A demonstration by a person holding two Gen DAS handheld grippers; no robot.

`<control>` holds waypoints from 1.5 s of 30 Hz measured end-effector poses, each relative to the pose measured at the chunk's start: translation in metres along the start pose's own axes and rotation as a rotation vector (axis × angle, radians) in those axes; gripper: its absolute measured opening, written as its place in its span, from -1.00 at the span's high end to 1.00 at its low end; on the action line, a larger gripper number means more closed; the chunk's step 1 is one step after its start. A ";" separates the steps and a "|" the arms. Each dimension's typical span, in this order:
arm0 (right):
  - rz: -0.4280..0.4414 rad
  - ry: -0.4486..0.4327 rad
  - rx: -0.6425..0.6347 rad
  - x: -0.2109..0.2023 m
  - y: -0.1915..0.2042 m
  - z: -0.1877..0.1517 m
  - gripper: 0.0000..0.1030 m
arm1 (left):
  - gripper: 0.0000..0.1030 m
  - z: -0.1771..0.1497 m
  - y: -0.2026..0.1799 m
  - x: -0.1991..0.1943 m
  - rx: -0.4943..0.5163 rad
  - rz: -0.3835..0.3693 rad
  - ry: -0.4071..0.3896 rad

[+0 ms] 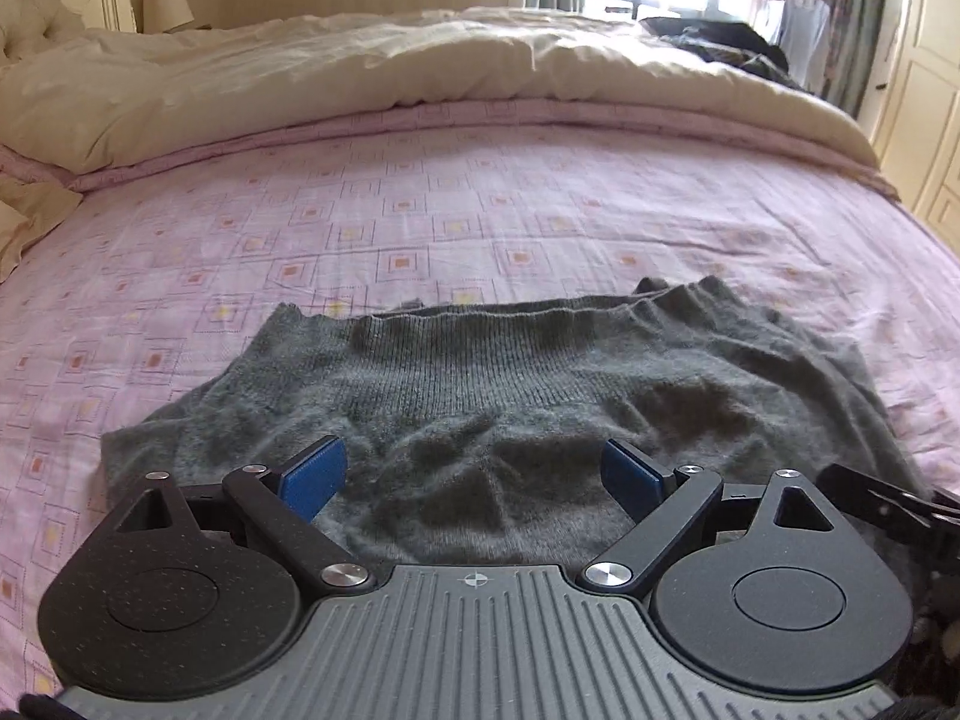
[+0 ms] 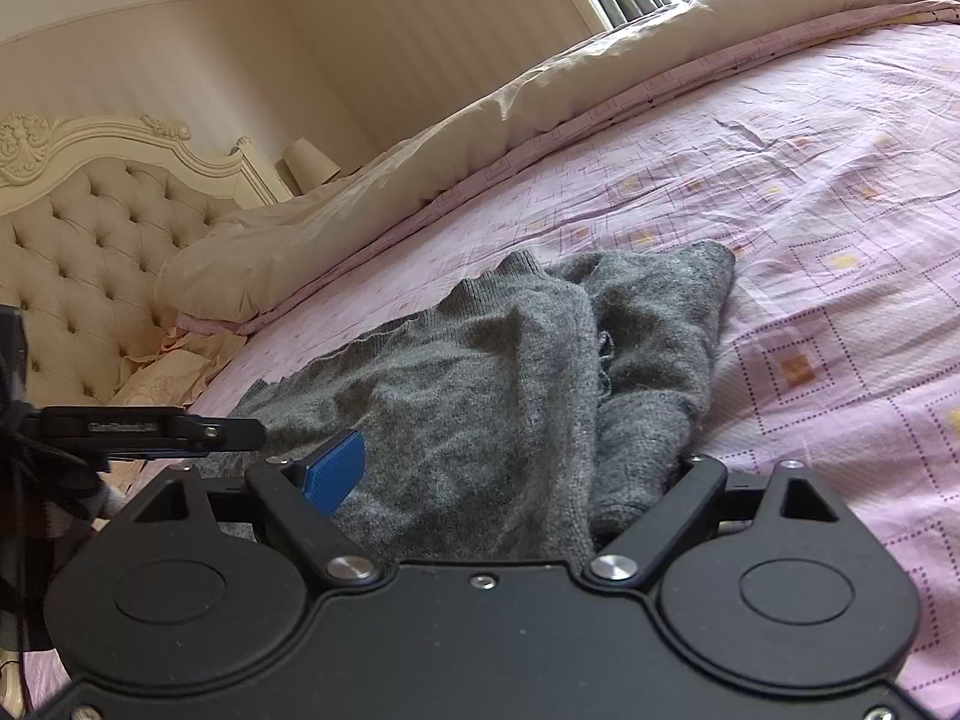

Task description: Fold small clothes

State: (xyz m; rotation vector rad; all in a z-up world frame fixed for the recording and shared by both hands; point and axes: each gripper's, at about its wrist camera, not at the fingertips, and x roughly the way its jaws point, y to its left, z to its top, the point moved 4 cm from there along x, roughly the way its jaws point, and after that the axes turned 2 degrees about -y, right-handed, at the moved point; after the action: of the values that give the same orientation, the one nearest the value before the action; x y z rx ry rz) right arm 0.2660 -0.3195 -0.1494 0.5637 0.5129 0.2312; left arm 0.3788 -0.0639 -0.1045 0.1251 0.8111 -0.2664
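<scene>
One pink bedsheet [image 1: 480, 192] (cream duvet [image 1: 300, 78] beyond)

1. Our left gripper [image 1: 474, 480] points steeply down, its two blue pads [image 1: 316, 477] spread wide apart with nothing pinched between them.
2. Our right gripper [image 2: 510, 474] tilts down more gently and stands wide open; only its left blue pad shows, the right one is hidden.
3. In the right wrist view, our left gripper reaches in from the left edge, just beside the right one.

Black hand-held gripper [image 1: 474, 480], blue pads [image 1: 315, 477]
</scene>
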 end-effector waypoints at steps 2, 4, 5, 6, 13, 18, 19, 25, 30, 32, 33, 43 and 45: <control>0.000 -0.001 0.000 0.000 0.001 0.000 -0.74 | -0.77 -0.003 -0.001 0.022 0.008 0.044 0.047; 0.000 -0.003 0.001 -0.001 0.001 0.000 -0.74 | -0.84 -0.006 0.004 0.039 -0.006 0.059 0.076; 0.001 -0.003 0.002 -0.001 0.001 0.000 -0.74 | -0.87 -0.006 0.005 0.042 -0.015 0.061 0.066; 0.002 -0.004 0.004 -0.002 0.001 0.000 -0.74 | -0.87 -0.006 0.005 0.044 -0.021 0.063 0.068; 0.007 -0.004 0.012 -0.002 -0.001 0.001 -0.75 | -0.63 0.000 0.001 0.023 -0.015 0.023 0.072; 0.007 0.000 0.017 -0.002 -0.002 0.002 -0.75 | -0.64 -0.021 -0.003 0.015 -0.004 -0.020 0.102; 0.010 0.002 0.022 -0.002 -0.002 0.003 -0.75 | -0.70 -0.026 -0.003 0.019 0.012 -0.011 0.108; 0.022 0.020 0.049 -0.001 -0.004 0.006 -0.75 | -0.85 -0.028 -0.003 0.022 0.007 -0.007 0.105; 0.026 0.090 0.102 0.003 -0.008 0.016 -0.75 | -0.91 -0.028 -0.005 0.025 0.003 0.011 0.102; 0.027 0.143 0.138 0.006 -0.010 0.023 -0.73 | -0.93 -0.028 -0.006 0.026 0.002 0.011 0.100; 0.020 0.169 0.145 0.008 -0.010 0.027 -0.65 | -0.93 -0.027 -0.006 0.027 0.003 0.011 0.100; -0.192 0.309 -0.057 0.017 0.027 0.044 0.47 | -0.97 -0.023 -0.004 0.024 0.003 -0.008 0.085; -0.219 0.317 -0.084 0.017 0.035 0.047 0.47 | -0.75 -0.017 0.002 0.016 -0.005 -0.041 0.105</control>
State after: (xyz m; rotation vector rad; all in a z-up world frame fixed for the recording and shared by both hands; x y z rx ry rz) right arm 0.3024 -0.3057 -0.1026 0.3861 0.8624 0.1326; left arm 0.3781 -0.0612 -0.1280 0.1190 0.9196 -0.2979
